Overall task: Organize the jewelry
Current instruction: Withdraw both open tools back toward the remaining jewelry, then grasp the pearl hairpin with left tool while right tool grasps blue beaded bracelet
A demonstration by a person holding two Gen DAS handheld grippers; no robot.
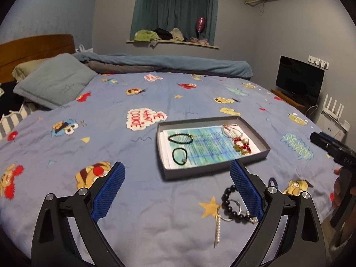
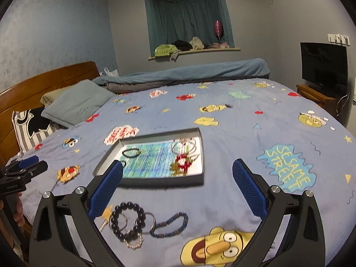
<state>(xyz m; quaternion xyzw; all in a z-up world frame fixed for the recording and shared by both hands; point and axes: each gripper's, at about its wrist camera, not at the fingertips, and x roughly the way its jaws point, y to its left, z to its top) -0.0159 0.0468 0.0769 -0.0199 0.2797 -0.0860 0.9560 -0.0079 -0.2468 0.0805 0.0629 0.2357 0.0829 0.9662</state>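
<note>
A shallow grey box [image 1: 162, 155] [image 2: 155, 181] lies on the bed with a printed blue sheet inside. In it are two thin black bracelets [image 1: 180, 138] [image 1: 179, 155], a loop bracelet [image 1: 231, 130] and a red and gold piece [image 1: 241, 145] [image 2: 183, 163]. On the sheet in front of the box sits a pile: a black bead bracelet [image 1: 230, 202] [image 2: 128, 220], silver rings [image 2: 153, 220], a pearl chain [image 1: 217, 229] and a dark blue beaded bracelet [image 2: 170, 224]. My left gripper [image 1: 176, 185] is open above the bed, left of the pile. My right gripper [image 2: 178, 185] is open over the pile.
The bed [image 1: 89, 200] has a blue cartoon-print sheet, pillows [image 1: 53, 84] at the far left and a rolled blanket [image 1: 169, 65] along the far side. A TV [image 1: 299, 80] on a wooden stand and a white router [image 1: 332, 113] stand to the right.
</note>
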